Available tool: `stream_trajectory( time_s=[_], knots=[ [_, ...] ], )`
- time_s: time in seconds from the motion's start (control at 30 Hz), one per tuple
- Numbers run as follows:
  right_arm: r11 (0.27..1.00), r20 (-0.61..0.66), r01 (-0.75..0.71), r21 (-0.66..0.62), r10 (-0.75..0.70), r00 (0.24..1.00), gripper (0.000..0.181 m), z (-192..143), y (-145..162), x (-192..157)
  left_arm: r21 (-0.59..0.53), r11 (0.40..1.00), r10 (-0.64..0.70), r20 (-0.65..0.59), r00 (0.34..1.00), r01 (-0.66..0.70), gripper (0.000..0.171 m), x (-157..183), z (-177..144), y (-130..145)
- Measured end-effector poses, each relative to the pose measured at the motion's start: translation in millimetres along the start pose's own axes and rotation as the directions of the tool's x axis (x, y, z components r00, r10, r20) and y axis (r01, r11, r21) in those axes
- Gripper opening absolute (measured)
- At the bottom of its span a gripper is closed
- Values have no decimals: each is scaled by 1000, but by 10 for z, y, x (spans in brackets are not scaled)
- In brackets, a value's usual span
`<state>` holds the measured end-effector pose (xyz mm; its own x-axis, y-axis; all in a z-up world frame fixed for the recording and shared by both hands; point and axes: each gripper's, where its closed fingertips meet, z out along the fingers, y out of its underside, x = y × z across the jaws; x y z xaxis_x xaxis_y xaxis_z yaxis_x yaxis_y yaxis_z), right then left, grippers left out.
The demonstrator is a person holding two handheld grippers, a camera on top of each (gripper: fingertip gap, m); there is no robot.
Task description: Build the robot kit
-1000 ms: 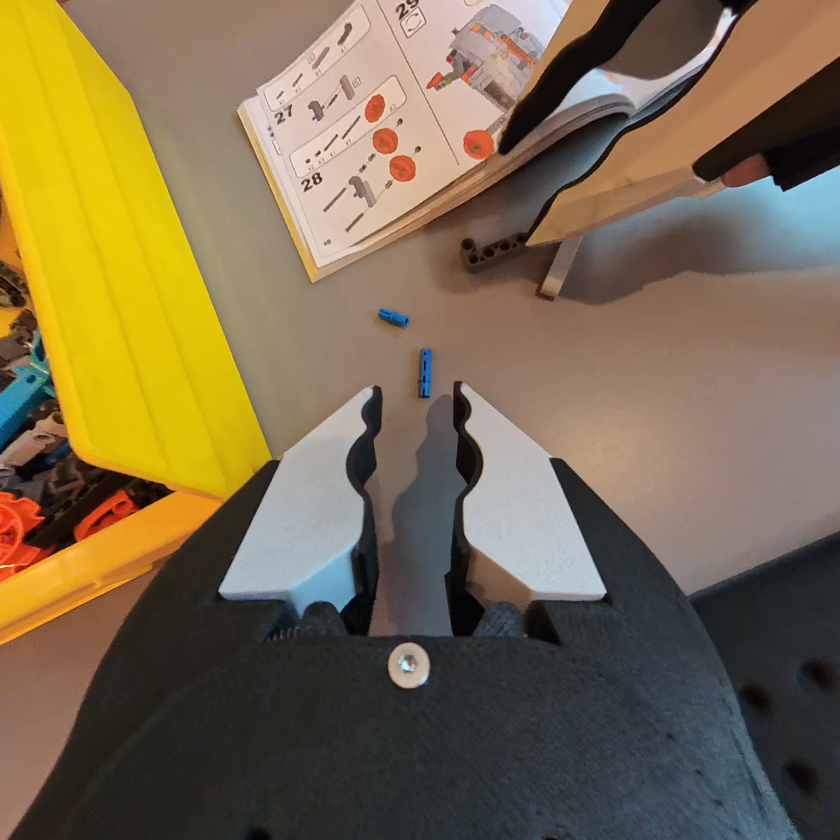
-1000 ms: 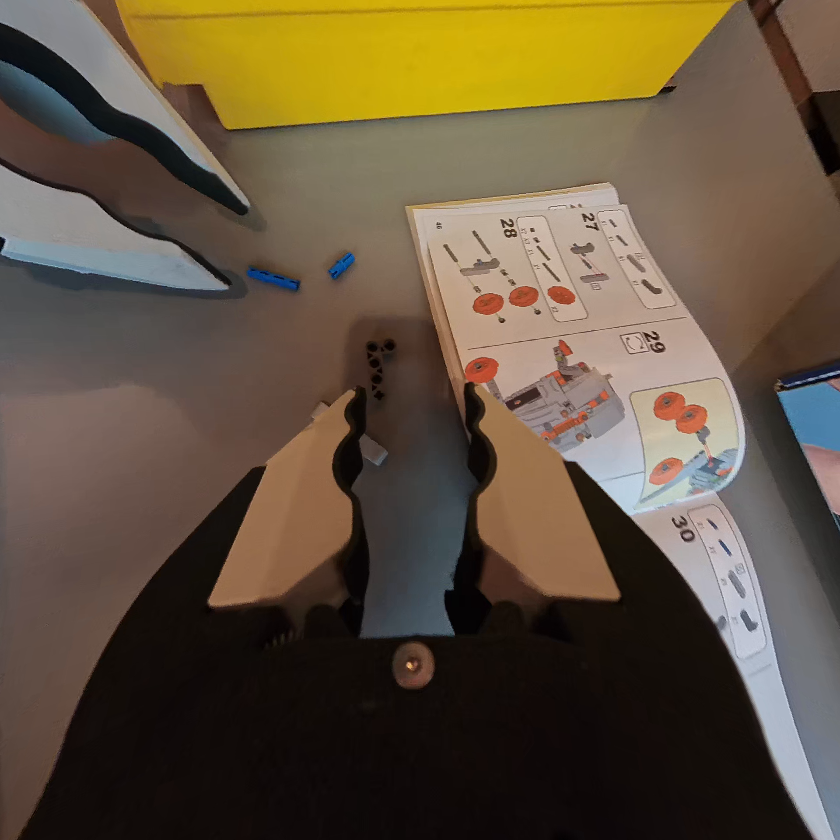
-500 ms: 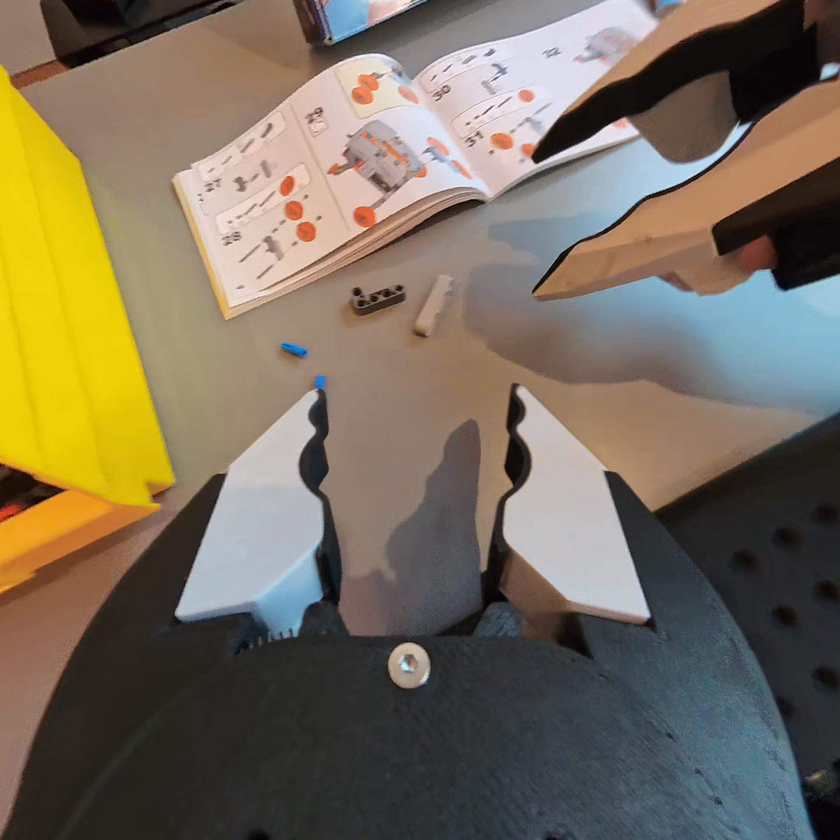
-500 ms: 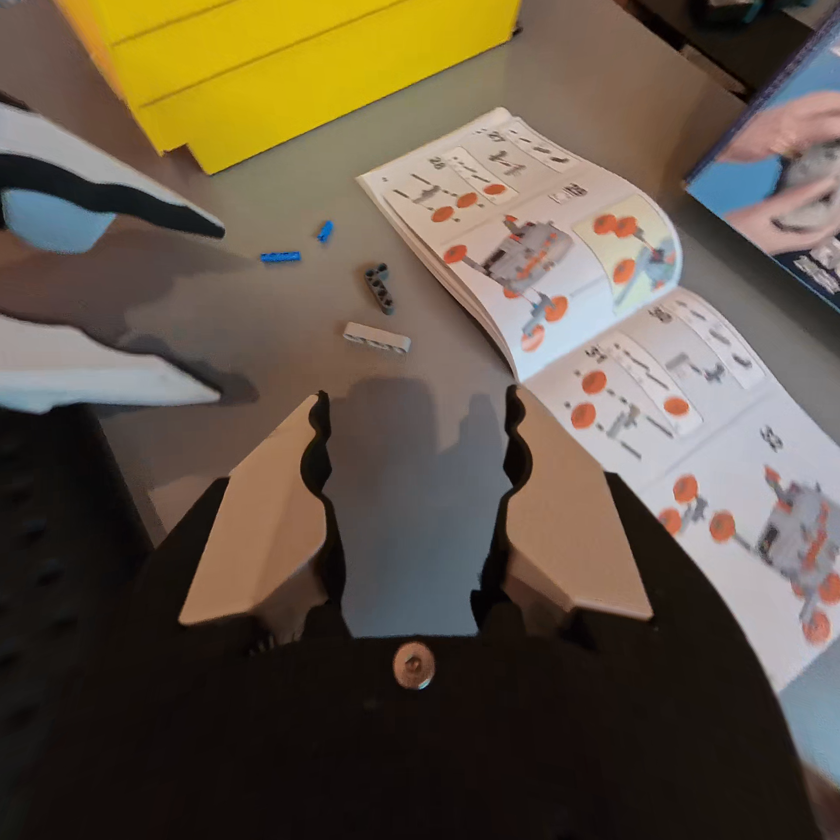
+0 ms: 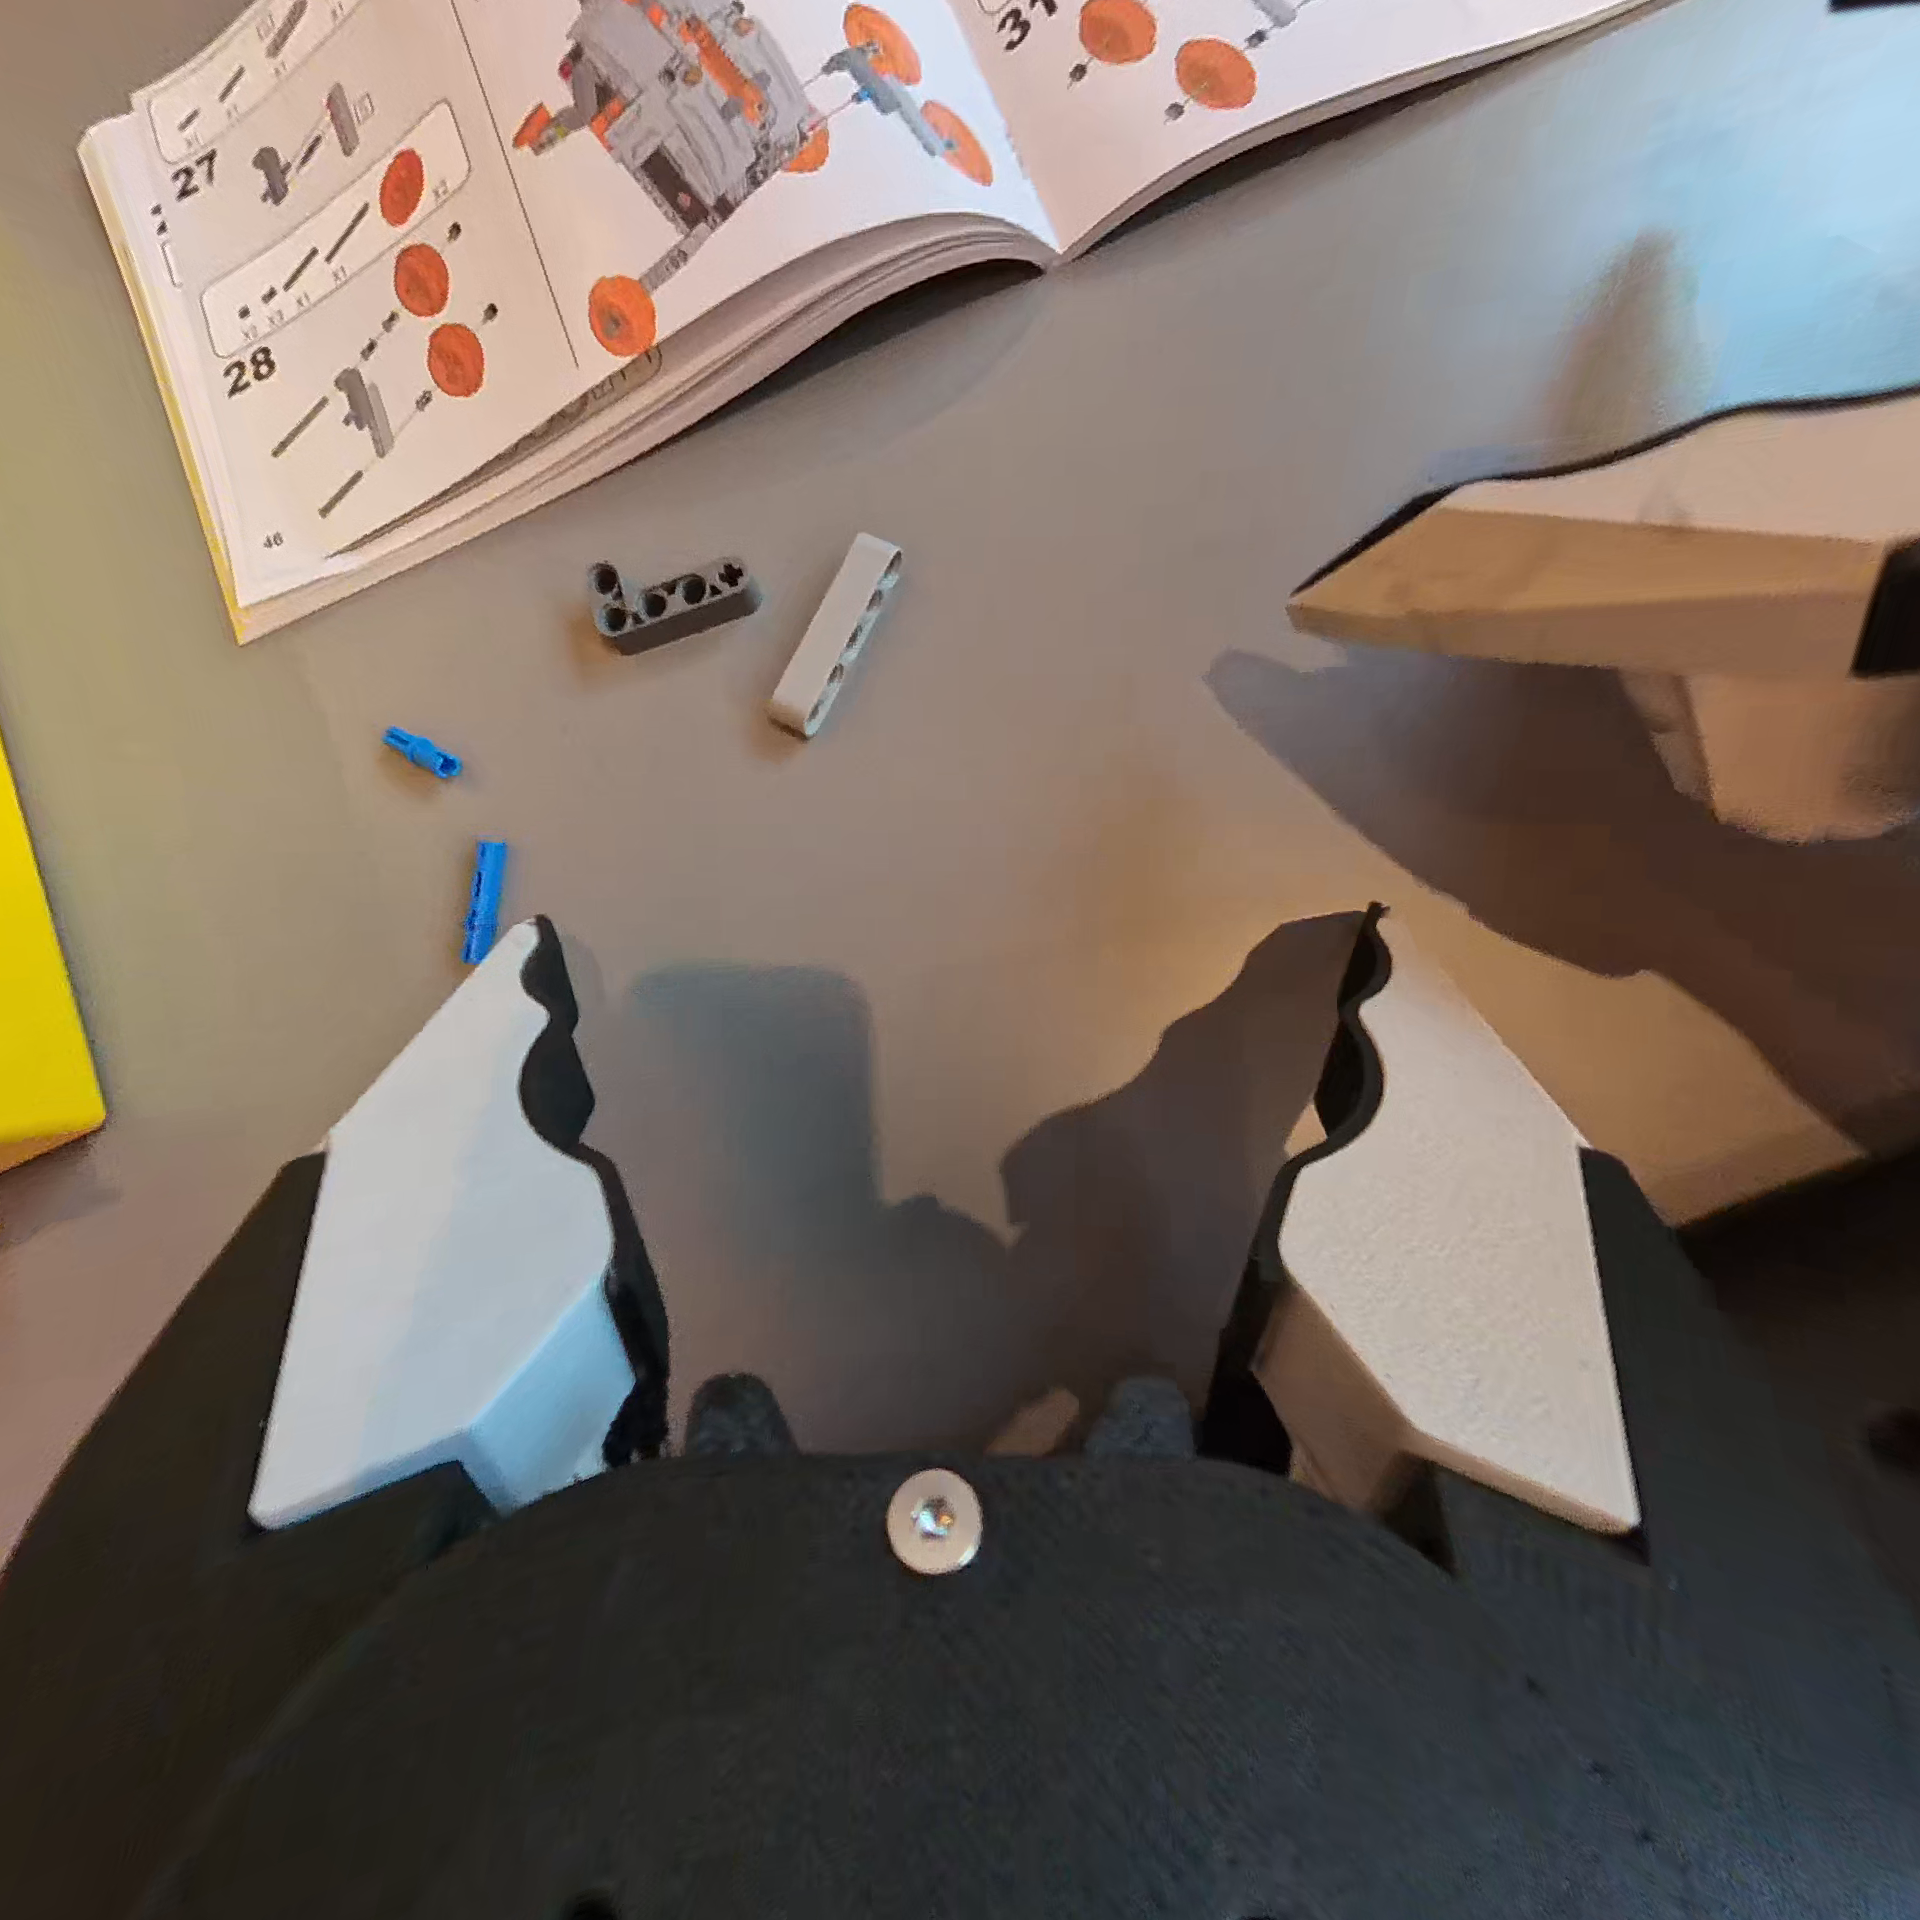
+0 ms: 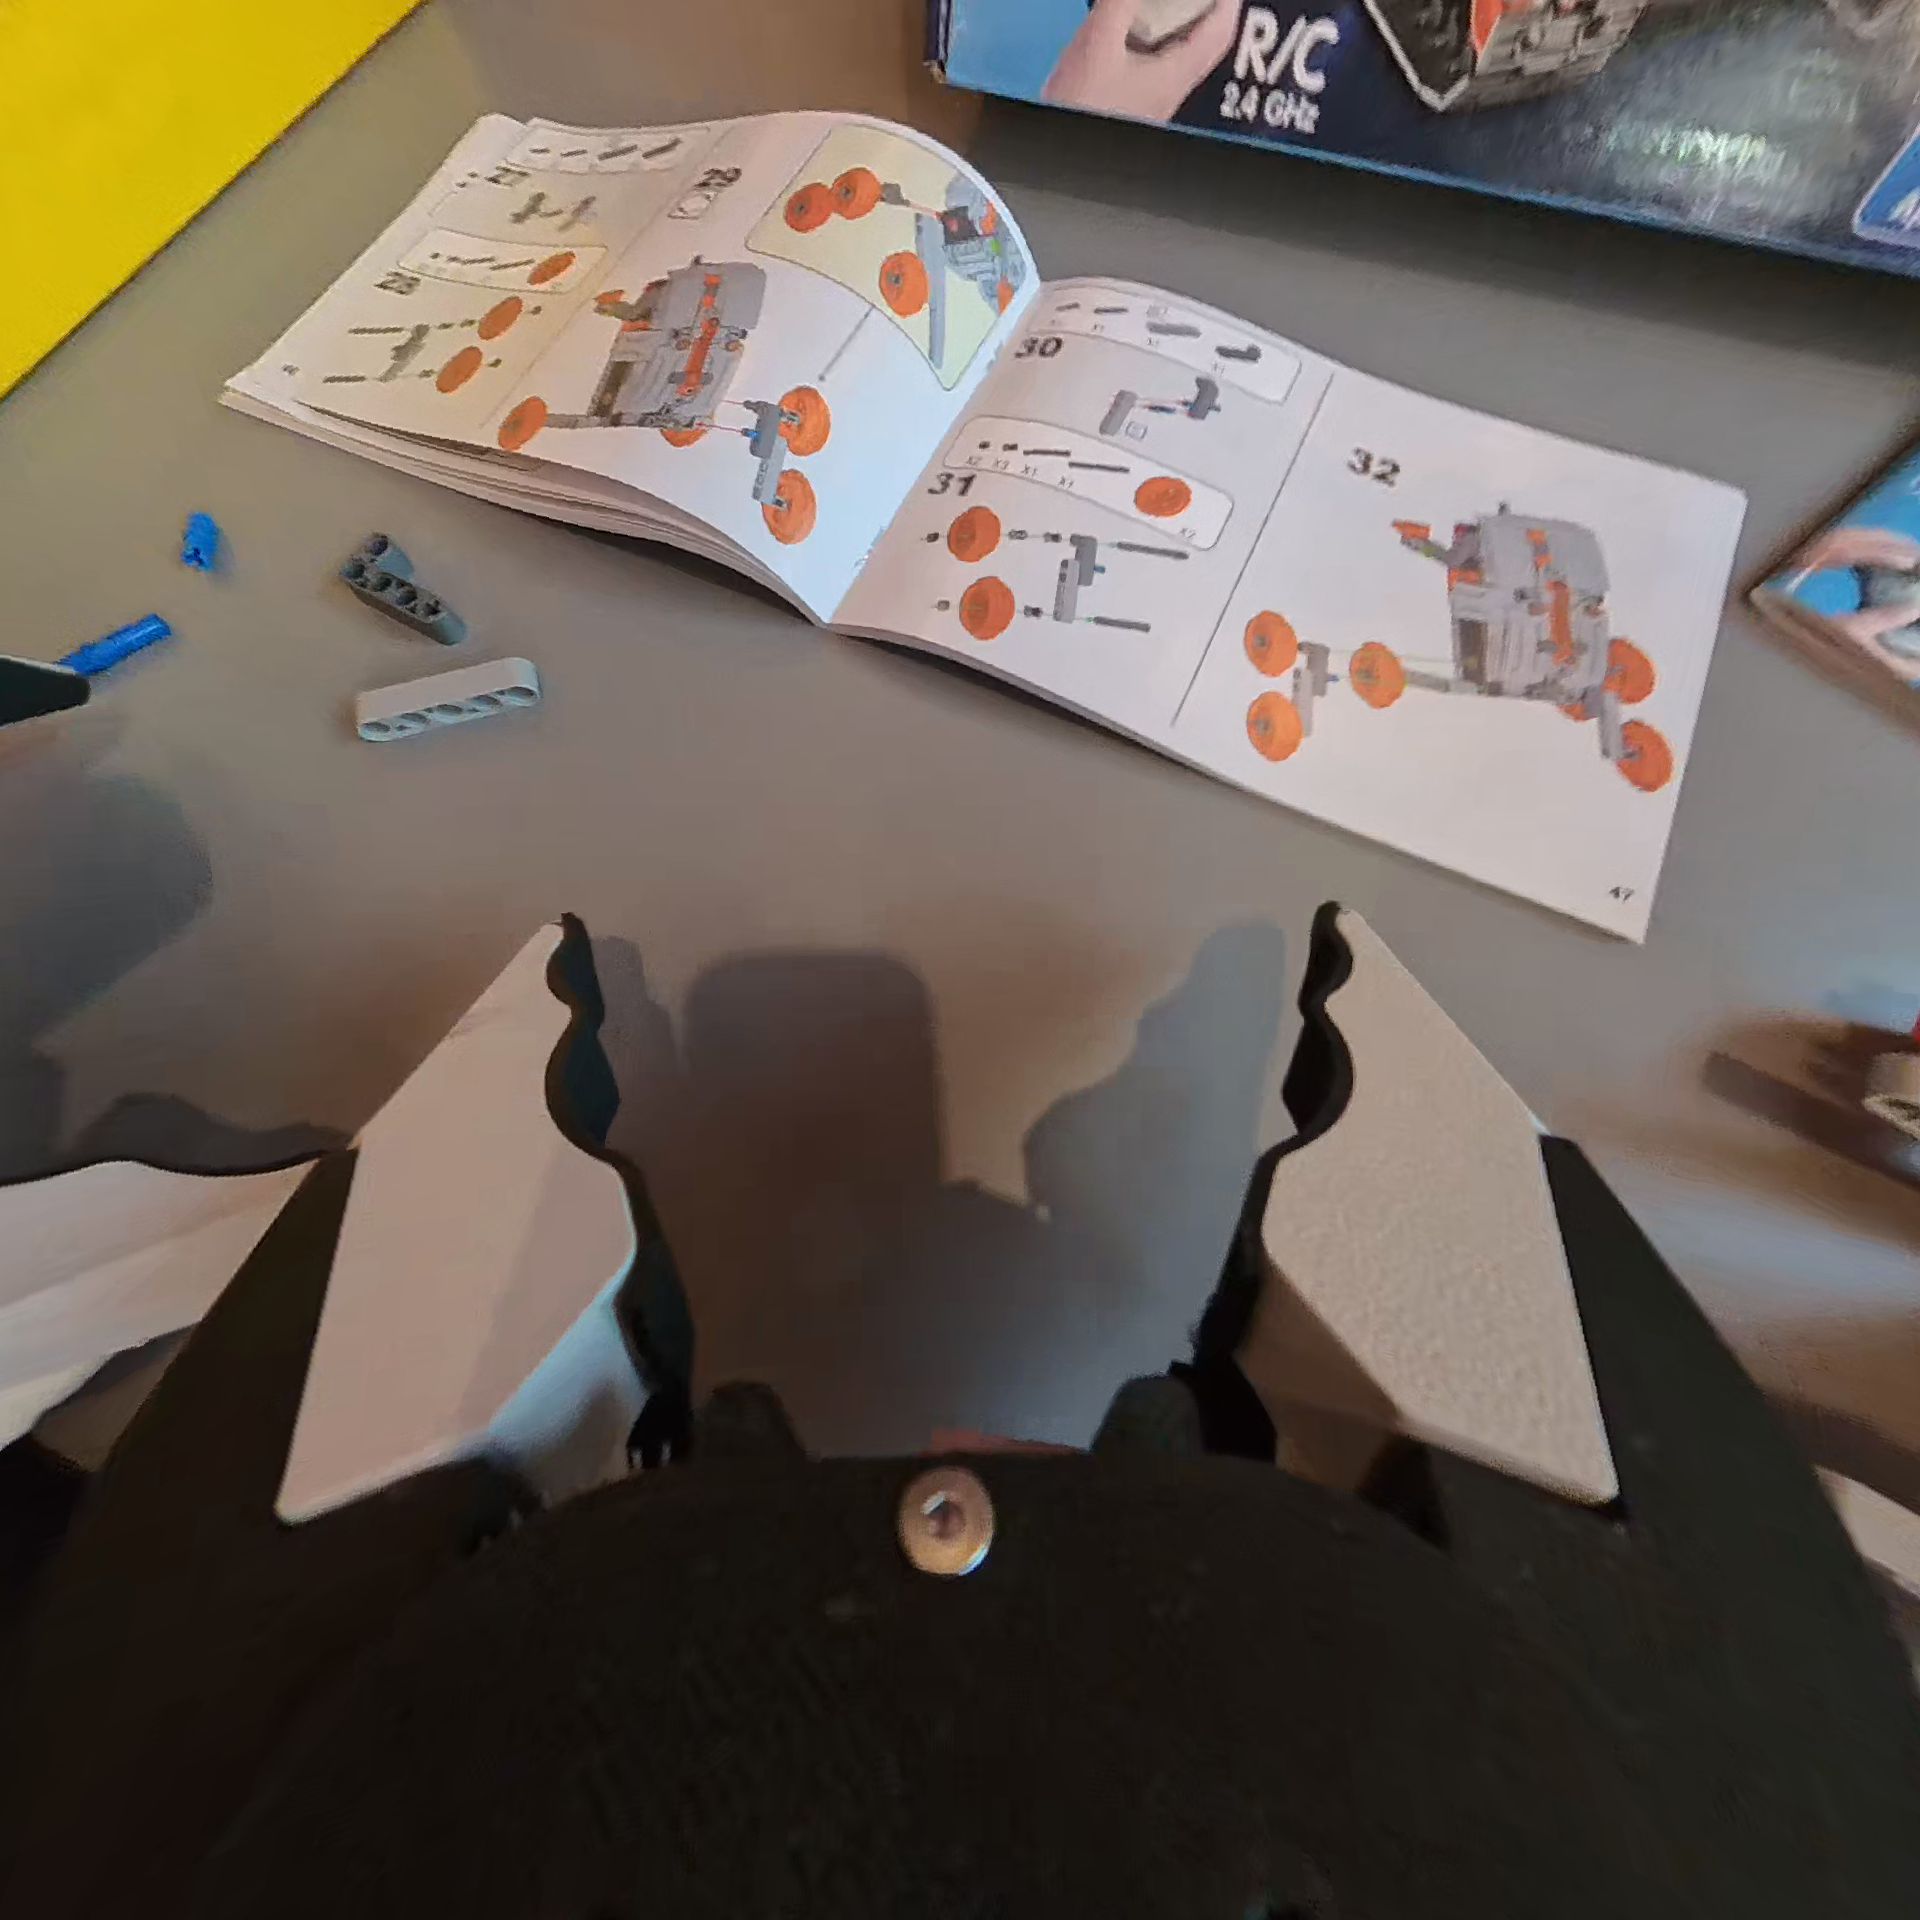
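My left gripper [image 5: 956, 920] is wide open and empty, above the grey table. A long blue pin [image 5: 483, 900] lies just past its left fingertip, and a short blue pin [image 5: 421, 751] lies farther off. A dark grey L-shaped beam [image 5: 670, 603] and a light grey straight beam [image 5: 837, 634] lie ahead. My right gripper [image 6: 948, 920] is wide open and empty above bare table. In its view the two beams, dark [image 6: 400, 589] and light [image 6: 447, 699], and the blue pins [image 6: 114, 642] lie at far left. One of its fingers [image 5: 1600, 582] shows at right in the left wrist view.
An open instruction booklet [image 6: 1039, 468] lies ahead of both grippers; it also shows in the left wrist view [image 5: 582, 208]. A yellow bin [image 5: 31, 997] stands at left. A blue toy box [image 6: 1455, 94] lies at the back, and a second printed box [image 6: 1860, 613] at far right. It is some 5 centimetres from my left tips to the short blue pin [image 5: 421, 751]. It turns up in the right wrist view [image 6: 198, 540] as well.
Both grippers have opened from narrow to wide. The left one has pulled back from the long blue pin and swung right; the right one has drawn away from the beams.
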<state>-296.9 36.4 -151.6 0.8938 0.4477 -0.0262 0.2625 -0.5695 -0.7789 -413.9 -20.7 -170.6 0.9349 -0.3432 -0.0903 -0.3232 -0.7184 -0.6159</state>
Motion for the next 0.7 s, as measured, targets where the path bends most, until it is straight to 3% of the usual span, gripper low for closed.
stream_trajectory(
  time_s=[0.23, 0.37, 0.6, 0.7],
  knots=[
    [998, -63, -42, -51, 38, 997, 150, 107, 119, 91, -46, 997, -60, -44, 997, 58, 154, -55, 171, -78],
    [996, -113, -69, -50, 63, 992, 151, 115, 117, 164, -34, 997, -72, -38, 997, 71, 158, -120, 248, -150],
    [993, -134, -91, -81, 80, 988, 151, 146, 156, 188, 19, 996, -91, -23, 996, 91, 158, -147, 298, -229],
    [992, -141, -102, -79, 90, 986, 152, 145, 159, 201, 100, 989, -109, -7, 994, 109, 159, -173, 338, -300]
  ],
)
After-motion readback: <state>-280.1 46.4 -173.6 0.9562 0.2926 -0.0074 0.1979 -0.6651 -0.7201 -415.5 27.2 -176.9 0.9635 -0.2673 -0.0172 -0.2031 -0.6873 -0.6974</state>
